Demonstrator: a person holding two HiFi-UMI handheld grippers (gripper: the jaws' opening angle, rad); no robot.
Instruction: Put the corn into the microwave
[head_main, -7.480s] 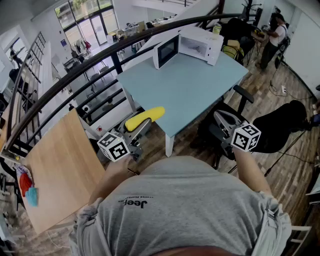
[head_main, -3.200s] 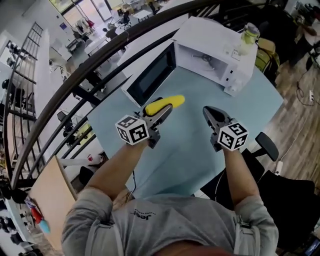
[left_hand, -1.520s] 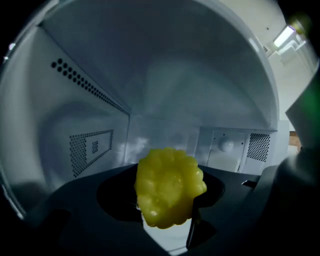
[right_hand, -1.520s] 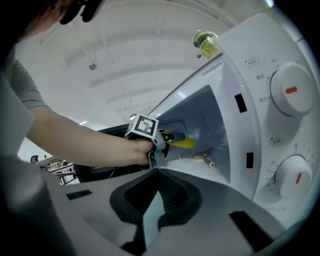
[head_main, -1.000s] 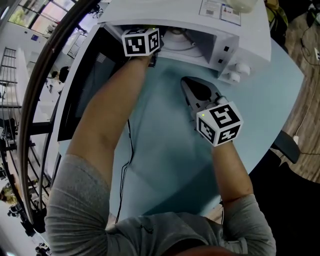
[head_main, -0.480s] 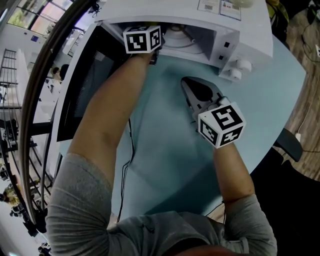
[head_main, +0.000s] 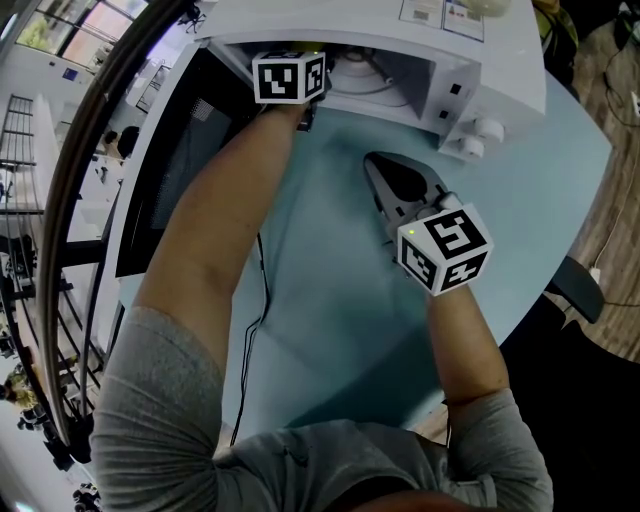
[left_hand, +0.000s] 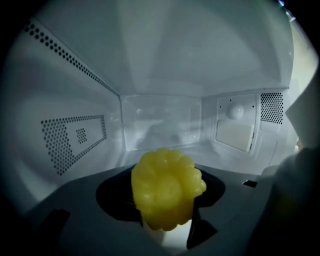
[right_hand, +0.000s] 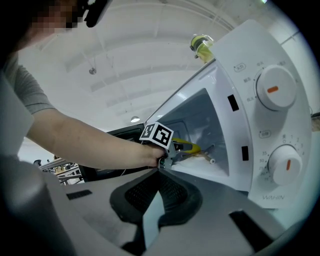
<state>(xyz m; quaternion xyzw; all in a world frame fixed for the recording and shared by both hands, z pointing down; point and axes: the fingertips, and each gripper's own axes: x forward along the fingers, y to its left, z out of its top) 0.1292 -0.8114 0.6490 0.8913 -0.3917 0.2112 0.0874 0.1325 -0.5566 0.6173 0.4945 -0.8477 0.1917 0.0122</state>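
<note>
Corn (left_hand: 167, 189): yellow cob seen end-on, inside the microwave cavity, lit from below. Whether it touches the cavity floor cannot be told.
Left tool (right_hand: 175, 148): reached through the open front into the cavity, its jaws clenched on the corn from both sides. Its marker cube sits at the mouth of the opening.
Right tool (head_main: 376, 165): above the bench in front of the microwave, tips aimed at the oven. The jaws are clenched together with nothing between them. It is well apart from the corn.
Microwave (head_main: 500, 50): white, at the far end of the bench, with its cavity open to the person. The inner walls are pale, with perforated vent patches on the left and back right.
Door (head_main: 170, 170): dark-windowed and swung fully open to the left of the cavity.
Dials (right_hand: 272, 89): two round white knobs, one above the other, on the panel right of the opening. Each has an orange mark.
Jar (right_hand: 202, 45): small, yellowish, standing on top of the microwave.
Bench (head_main: 330, 300): pale blue top.
Cable (head_main: 250, 330): thin and black, trailing over the bench beside the left forearm.
</note>
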